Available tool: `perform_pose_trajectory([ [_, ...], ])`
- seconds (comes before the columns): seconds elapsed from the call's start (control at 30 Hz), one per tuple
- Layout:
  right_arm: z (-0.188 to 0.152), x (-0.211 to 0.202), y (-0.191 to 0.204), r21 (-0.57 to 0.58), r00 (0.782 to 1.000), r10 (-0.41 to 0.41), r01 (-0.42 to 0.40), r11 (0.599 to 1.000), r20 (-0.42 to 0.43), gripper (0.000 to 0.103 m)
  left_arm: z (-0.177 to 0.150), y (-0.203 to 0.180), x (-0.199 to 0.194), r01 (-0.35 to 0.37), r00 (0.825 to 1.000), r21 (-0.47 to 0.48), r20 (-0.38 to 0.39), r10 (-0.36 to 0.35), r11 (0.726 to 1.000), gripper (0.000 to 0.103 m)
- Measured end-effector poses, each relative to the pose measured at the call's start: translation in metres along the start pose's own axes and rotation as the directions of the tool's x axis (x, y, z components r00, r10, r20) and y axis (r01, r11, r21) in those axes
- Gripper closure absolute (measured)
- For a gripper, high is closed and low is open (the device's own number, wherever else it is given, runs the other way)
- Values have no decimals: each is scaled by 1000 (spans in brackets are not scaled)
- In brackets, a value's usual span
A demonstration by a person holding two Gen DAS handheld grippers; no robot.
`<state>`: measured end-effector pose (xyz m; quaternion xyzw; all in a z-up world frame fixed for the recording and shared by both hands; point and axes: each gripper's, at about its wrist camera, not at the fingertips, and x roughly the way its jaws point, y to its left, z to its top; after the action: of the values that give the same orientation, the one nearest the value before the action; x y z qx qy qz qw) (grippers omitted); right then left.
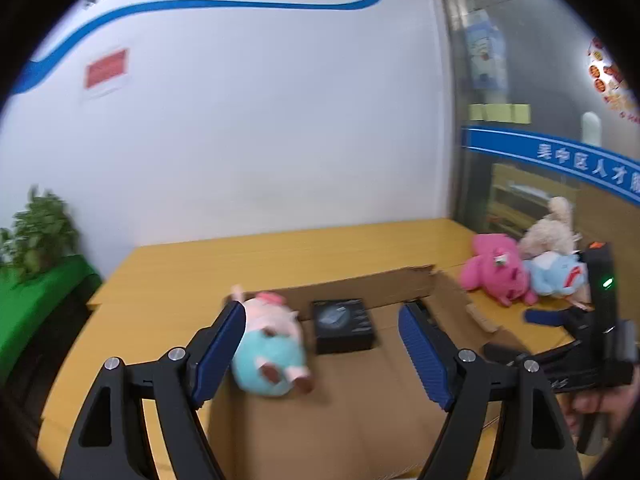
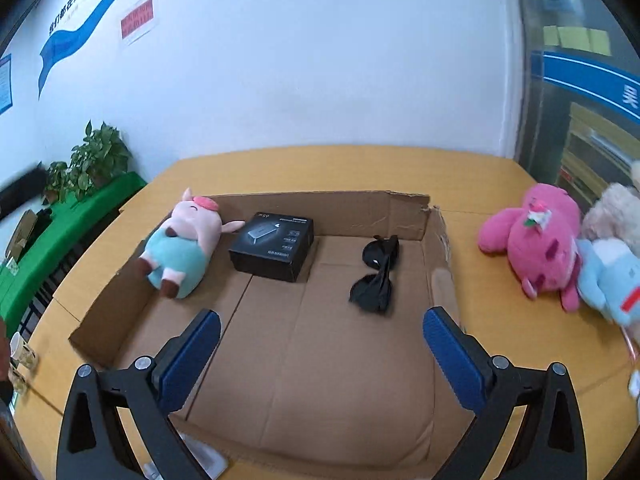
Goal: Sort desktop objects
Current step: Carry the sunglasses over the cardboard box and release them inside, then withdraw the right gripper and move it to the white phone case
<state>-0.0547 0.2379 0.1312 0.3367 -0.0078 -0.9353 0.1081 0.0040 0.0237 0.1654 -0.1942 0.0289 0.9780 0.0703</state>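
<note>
Table (image 2: 360, 168): yellow-topped, set against a white wall; it carries everything below
Cardboard box (image 2: 320, 360): wide and shallow with low walls, far right corner torn; stiff enough to stay put but light, so a hard nudge on a wall would likely slide it
Plush heap outside the box: pink plush (image 2: 536, 236), pale blue plush (image 2: 612, 276) and cream plush (image 2: 612, 208) lie touching one another on the table right of the box; they look soft, light and squashy, so a pinch across a body or limb should hold, though fabric may slip out of a shallow bite
Pig plush (image 2: 180, 248): pink head, mint body, lying on its back in the box's far left corner, just beside the left wall; soft and forgiving, best taken across the belly
Black carton (image 2: 272, 246): rigid, flat-sided, inside the box next to the pig; grip across its two short parallel faces, which may be smooth
Sunglasses (image 2: 376, 276): folded, dark, on the box floor toward the right wall; probably the fragile item, thin and slick, so take the frame, not the lenses
Left gripper (image 1: 320, 348): jaws spread wide, holding nothing, above the box with the pig by its left pad
Right gripper (image 2: 320, 352): jaws wide apart, empty, over the near box floor
</note>
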Motion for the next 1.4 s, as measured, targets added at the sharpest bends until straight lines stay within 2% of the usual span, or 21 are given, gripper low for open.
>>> perform_pose_trajectory([
  [0.03, -4, -3, -2, 6, 1000, -9, 9, 1000, 9, 0, -12, 1, -8, -47, 999, 0, 11, 47, 999, 24],
  [0.1, -12, -15, 2, 15, 999, -19, 19, 1000, 27, 0, -22, 2, -17, -54, 999, 3, 6, 54, 999, 23],
  [0.23, -22, -28, 11, 0, 999, -18, 18, 1000, 47, 0, -39, 5, -19, 6, 998, -63, -65, -10, 998, 23],
  [0.37, -28, -35, 15, -10, 999, -16, 16, 1000, 49, 0, -46, -2, -20, -13, 995, -80, -98, 6, 997, 23],
  [0.53, -34, -43, 17, -41, 998, -32, 34, 999, 54, 0, -56, -4, -18, 18, 990, -112, -134, -34, 994, 23],
  [0.83, -41, -45, 17, -63, 997, -52, 56, 996, 61, 0, -64, -21, -13, 32, 989, -76, -144, -43, 997, 23],
  [1.07, -46, -37, 13, -69, 997, -58, 61, 996, 43, 0, -72, -28, -4, 69, 983, -102, -164, -85, 992, 23],
  [1.2, -54, -36, 6, -73, 999, -31, 34, 997, 40, 0, -81, -41, 7, 130, 964, -116, -219, -153, 985, 23],
  [1.3, -73, -36, -11, -67, 1000, -26, 26, 997, 8, 0, -89, -55, 17, 191, 941, -121, -261, -217, 974, 23],
  [1.4, -101, -33, -40, -3, 997, -24, 24, 1000, -78, 0, -100, -73, 30, 271, 900, -134, -318, -300, 953, 23],
])
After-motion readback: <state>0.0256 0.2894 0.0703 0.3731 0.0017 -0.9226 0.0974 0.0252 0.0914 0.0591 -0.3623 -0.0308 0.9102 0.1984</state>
